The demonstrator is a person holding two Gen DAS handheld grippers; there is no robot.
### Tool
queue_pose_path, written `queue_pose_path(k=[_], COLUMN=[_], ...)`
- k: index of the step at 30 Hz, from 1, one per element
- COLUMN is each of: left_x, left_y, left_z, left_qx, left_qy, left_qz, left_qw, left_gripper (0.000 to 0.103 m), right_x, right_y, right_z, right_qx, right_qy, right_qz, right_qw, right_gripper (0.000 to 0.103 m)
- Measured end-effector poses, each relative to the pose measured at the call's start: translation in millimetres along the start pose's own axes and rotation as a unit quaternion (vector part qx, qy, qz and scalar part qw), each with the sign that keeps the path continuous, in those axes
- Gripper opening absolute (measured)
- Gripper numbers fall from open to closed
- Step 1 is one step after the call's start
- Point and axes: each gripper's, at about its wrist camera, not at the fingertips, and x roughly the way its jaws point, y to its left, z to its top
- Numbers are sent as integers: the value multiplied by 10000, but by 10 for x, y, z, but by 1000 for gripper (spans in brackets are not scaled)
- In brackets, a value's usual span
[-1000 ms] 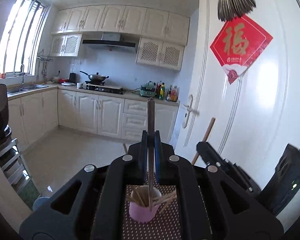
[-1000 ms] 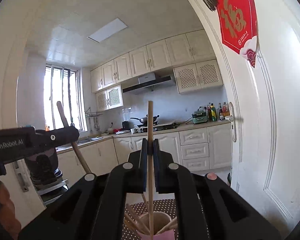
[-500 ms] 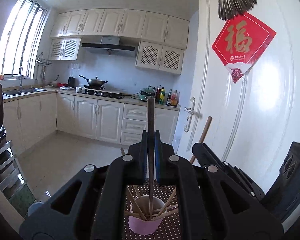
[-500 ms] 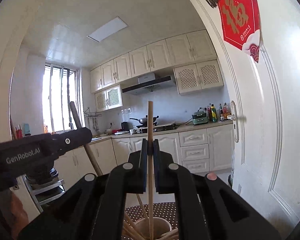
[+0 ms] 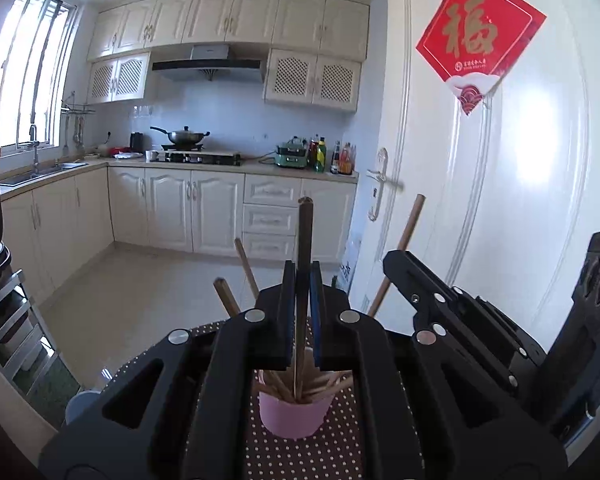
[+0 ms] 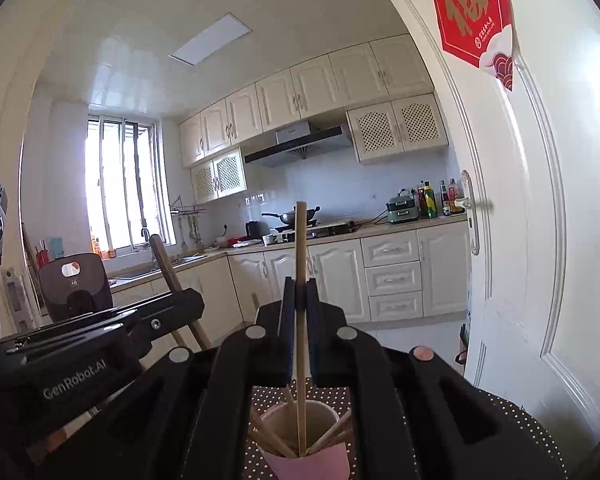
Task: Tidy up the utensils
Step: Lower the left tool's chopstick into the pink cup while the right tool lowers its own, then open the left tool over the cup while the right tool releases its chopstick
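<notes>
Left wrist view: left gripper (image 5: 302, 308) clamps dark chopstick (image 5: 305, 232), tip inside pink cup (image 5: 296, 414) rim, frame bottom centre. Right gripper (image 6: 299, 320) clamps light chopstick (image 6: 300, 248), tip in cup too; cup crowded with chopsticks.

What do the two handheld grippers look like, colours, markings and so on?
Both are matte black plastic with cut-out openings in their broad linkage arms and round silver pivot screws. The left gripper and right gripper each have blue pads on the insides of their fingers. The left gripper's side, seen from the right wrist camera, carries white "GenRobot.AI" lettering. No cables, sleeves or hands clearly show.
</notes>
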Motion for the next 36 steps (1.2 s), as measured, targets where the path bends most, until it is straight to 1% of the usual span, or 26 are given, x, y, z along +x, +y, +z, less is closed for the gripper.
queue_pose_path(k=[7,9,10,11,13,18,19,23,28,36], left_x=[-58,-82,-93,-104,-142,-213,-230,-306,-396,-604], left_y=[-11,6,10,9,8,2,6,30,81,148], left_z=[-11,-2,4,8,10,9,6,1,3,-30], left_qx=[-40,-118,-146,-162,-170,-145,-158,-194,-221,-236], left_qy=[131,142,145,138,80,86,89,90,115,117], left_qz=[28,41,56,77,137,216,225,301,478,636], left_qw=[9999,9998,9998,9997,9997,9996,9996,9993,9985,9976], left_gripper=[8,13,20,32,49,49,50,58,62,67], right_x=[-50,-60,-73,-71,-79,-120,-132,-145,-151,-346], right_y=[19,19,25,23,23,35,44,52,32,61], right_z=[-38,-42,-48,-49,-56,-66,-71,-65,-60,30], right_qx=[0,7,-13,-15,-7,1,1,15,130,148], right_qy=[186,245,260,293,357,436,456,561,722,678], right_qz=[45,54,43,49,42,45,48,83,93,94], right_qw=[9998,9997,9997,9996,9994,9990,9989,9984,9973,9975], right_gripper=[4,4,4,4,4,5,5,6,7,14])
